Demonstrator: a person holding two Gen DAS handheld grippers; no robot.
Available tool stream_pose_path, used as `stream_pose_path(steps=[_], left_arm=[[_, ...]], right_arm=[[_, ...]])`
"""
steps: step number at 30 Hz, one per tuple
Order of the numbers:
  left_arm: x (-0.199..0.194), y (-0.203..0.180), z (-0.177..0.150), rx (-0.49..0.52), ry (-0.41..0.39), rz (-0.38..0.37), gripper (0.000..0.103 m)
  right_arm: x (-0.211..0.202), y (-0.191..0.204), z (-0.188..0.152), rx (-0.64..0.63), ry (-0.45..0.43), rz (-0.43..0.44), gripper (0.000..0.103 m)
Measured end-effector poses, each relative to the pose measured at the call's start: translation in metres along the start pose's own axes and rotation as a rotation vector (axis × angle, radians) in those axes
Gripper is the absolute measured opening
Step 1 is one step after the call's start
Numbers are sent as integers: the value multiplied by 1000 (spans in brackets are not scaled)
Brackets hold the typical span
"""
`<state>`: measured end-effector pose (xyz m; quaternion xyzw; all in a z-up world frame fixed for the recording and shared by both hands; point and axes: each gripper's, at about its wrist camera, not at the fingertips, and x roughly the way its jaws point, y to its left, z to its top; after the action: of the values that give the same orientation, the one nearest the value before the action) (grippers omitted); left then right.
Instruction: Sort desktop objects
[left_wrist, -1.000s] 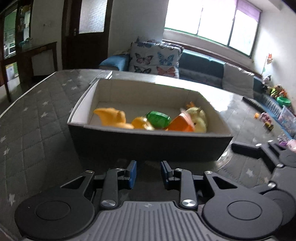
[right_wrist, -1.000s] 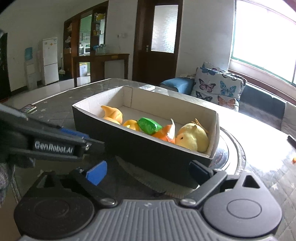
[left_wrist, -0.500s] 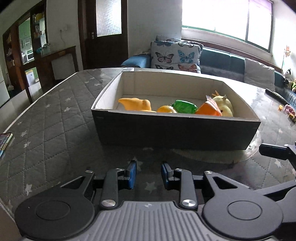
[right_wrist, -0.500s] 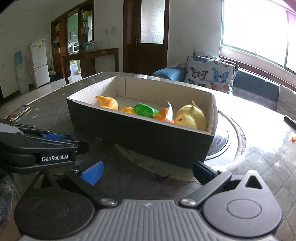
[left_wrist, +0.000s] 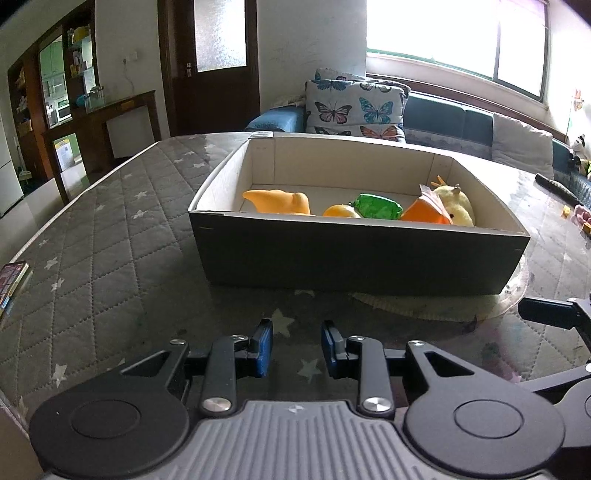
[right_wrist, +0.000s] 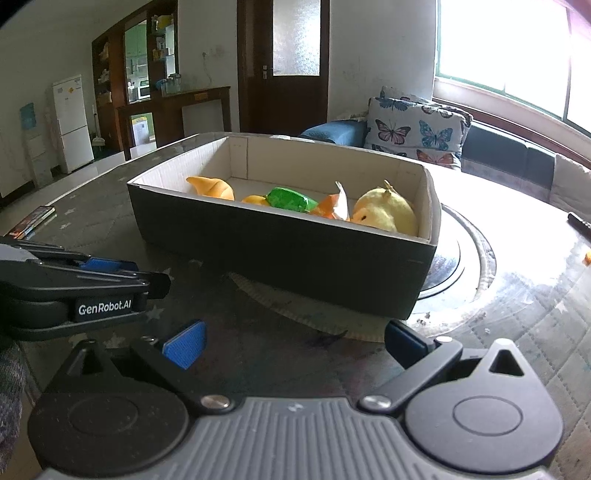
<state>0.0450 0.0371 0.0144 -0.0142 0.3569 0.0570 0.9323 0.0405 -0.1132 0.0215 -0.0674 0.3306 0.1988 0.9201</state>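
A smartphone (left_wrist: 11, 286) lies on the quilted grey tablecloth (left_wrist: 110, 236), well left of the black cardboard box (left_wrist: 354, 258). Ahead of us that box holds a green wrapped packet (left_wrist: 376, 208) and yellow plush chick (right_wrist: 384, 214); our left gripper (left_wrist: 296, 345) is narrowly parted and empty, our right gripper (right_wrist: 291, 341) wide open.

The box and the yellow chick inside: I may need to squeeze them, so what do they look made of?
The box looks like cardboard: matte dark outside, pale inside, a fold seam in one wall. The yellow chick seems plush, with a soft fuzzy surface.

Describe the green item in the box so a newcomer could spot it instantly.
Find the dark cardboard box on the quilted table. Toys line its near wall; the green wrapped item lies mid-row, between a small yellow-orange piece and an orange carton. It alone is shiny green.
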Motion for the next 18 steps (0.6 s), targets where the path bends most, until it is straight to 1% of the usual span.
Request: stream_pose_path(steps=[18], left_arm=[[5,-4,5,19,7,1,31]], right_arm=[[11,-3,2,40,13,-5,103]])
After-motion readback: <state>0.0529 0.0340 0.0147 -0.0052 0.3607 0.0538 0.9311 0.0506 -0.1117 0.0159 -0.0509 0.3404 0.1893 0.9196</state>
